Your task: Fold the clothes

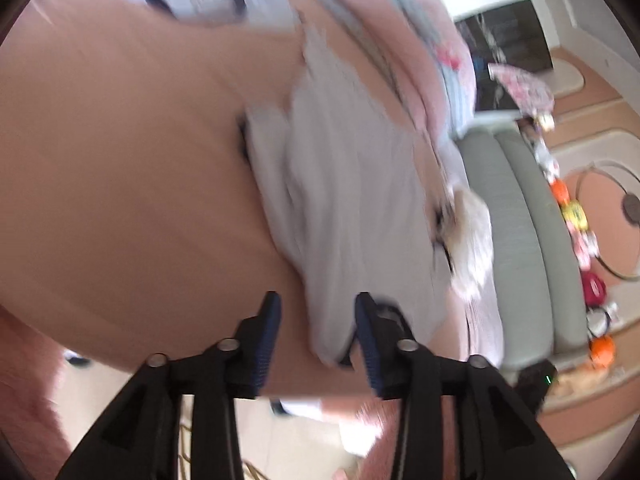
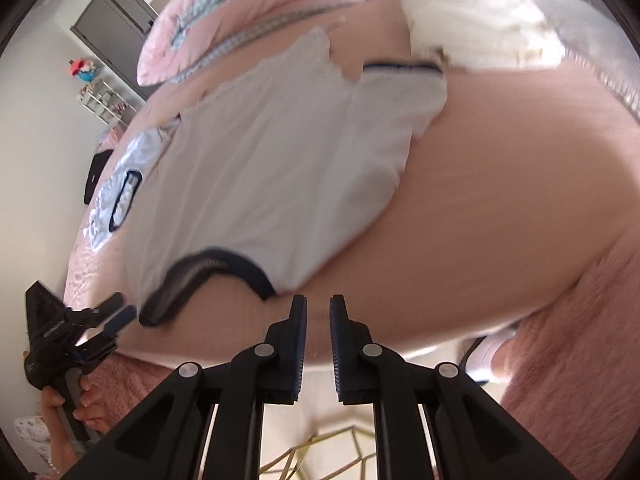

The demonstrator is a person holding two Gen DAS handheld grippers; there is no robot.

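Left tool (image 1: 316, 308): jaws spread, nothing between them, both pads bare; hovers just off near edge of shirt. Also seen in right wrist view at 8 o'clock, a hand on its grip.
Right tool (image 2: 318, 312): jaws nearly together, narrow gap, pinching nothing; hangs above bed at 6 o'clock of shirt.
White shirt (image 2: 272, 160): lies on pink bed (image 2: 500, 200), released, no tool touching. Navy-trimmed collar (image 2: 208, 276) at 7 o'clock, navy-edged sleeve cuff (image 2: 404, 68) at 1 o'clock.
Fold state: body looks doubled into a compact shape, sleeve end still sticking out; blur hides exact layers.
Other garments: printed pale-blue piece (image 2: 120, 196) at 9 o'clock, cream knit (image 2: 472, 20) at 1 o'clock, both apart from shirt, look unfolded.
Progress guess: one fold on this shirt laid down; probably another fold and tidy left, plus remaining clothes.
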